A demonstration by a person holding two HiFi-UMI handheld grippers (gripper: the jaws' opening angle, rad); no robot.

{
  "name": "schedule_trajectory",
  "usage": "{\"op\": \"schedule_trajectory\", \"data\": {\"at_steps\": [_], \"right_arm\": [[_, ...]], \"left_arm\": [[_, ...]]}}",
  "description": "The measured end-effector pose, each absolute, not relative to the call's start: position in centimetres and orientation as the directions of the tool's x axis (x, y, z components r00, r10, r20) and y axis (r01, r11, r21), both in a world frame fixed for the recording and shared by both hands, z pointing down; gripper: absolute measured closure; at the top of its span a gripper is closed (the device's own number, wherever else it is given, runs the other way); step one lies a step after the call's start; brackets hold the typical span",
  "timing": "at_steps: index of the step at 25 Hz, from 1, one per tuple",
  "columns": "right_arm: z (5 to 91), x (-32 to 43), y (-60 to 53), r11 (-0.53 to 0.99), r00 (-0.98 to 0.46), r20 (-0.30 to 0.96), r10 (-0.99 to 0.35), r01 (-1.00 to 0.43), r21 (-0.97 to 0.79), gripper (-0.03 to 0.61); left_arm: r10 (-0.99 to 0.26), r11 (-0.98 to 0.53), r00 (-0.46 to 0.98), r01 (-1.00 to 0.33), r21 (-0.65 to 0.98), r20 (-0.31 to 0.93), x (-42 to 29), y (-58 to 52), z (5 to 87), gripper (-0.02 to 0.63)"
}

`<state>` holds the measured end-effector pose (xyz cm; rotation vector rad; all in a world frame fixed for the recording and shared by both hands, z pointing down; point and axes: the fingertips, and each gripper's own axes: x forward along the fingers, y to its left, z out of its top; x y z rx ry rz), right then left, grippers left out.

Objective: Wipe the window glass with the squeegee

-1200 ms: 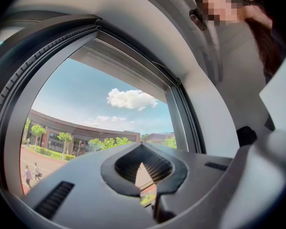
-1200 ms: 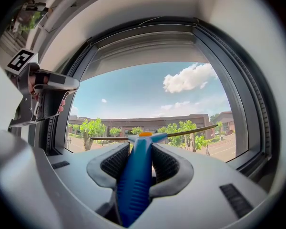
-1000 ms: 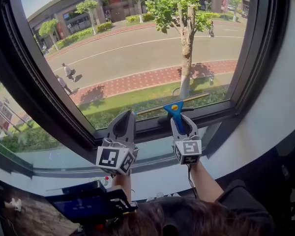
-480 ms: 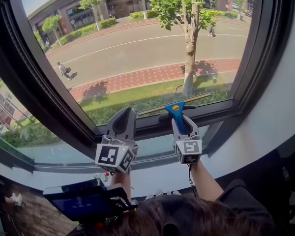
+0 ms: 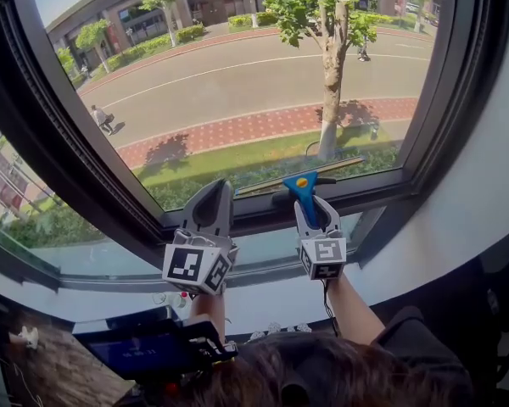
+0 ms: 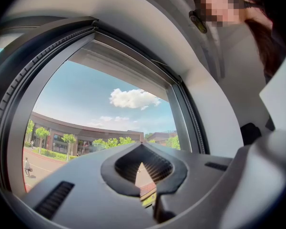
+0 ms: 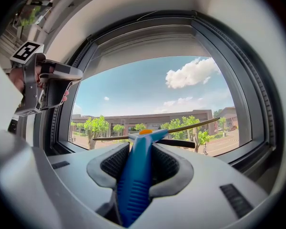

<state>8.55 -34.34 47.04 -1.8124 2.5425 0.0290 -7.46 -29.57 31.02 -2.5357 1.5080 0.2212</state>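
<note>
Nearest, the right claw (image 5: 309, 209) is clamped on the ribbed blue plastic handle (image 7: 135, 180) of the squeegee (image 5: 303, 179), and the handle runs straight out between its pads toward the pane. Just left of it, level with it and apart from it, the left claw (image 5: 212, 200) has its jaws drawn together with nothing between them; only daylight shows through the small gap in its pads. So the tool sits wholly with the right claw.

Beyond the claws, the squeegee's thin dark blade (image 5: 322, 170) lies crosswise to the handle. Its long axis runs along the bottom edge of the clear window glass (image 5: 237, 83), the right end a little higher, just above the dark lower frame (image 5: 373, 195). Whether the rubber presses the pane I cannot tell. With the blade this low, the next stroke probably has to begin by carrying it up toward the top edge, where the pane is broad and open. Outside lie grass, a red brick path (image 5: 263, 130) and a leafy tree (image 5: 331, 83).
</note>
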Motion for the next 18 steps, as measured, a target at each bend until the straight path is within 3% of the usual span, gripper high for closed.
{"op": "schedule_trajectory", "data": {"at_steps": [13,18], "right_arm": [[46.0,8.9,-33.8,0.33,-0.328,0.081,-0.941,-0.944,0.011,0.435],[43.4,8.5,-32.2,0.37,-0.372,0.032,-0.928,-0.928,-0.043,0.434]], "left_arm": [[-0.892,-0.384,0.396,-0.918,-0.097,-0.218,-8.9,-28.9,31.5,0.612],[-0.922,-0.319,0.33,-0.944,-0.087,-0.203,-11.0,-27.5,32.3,0.612]]}}
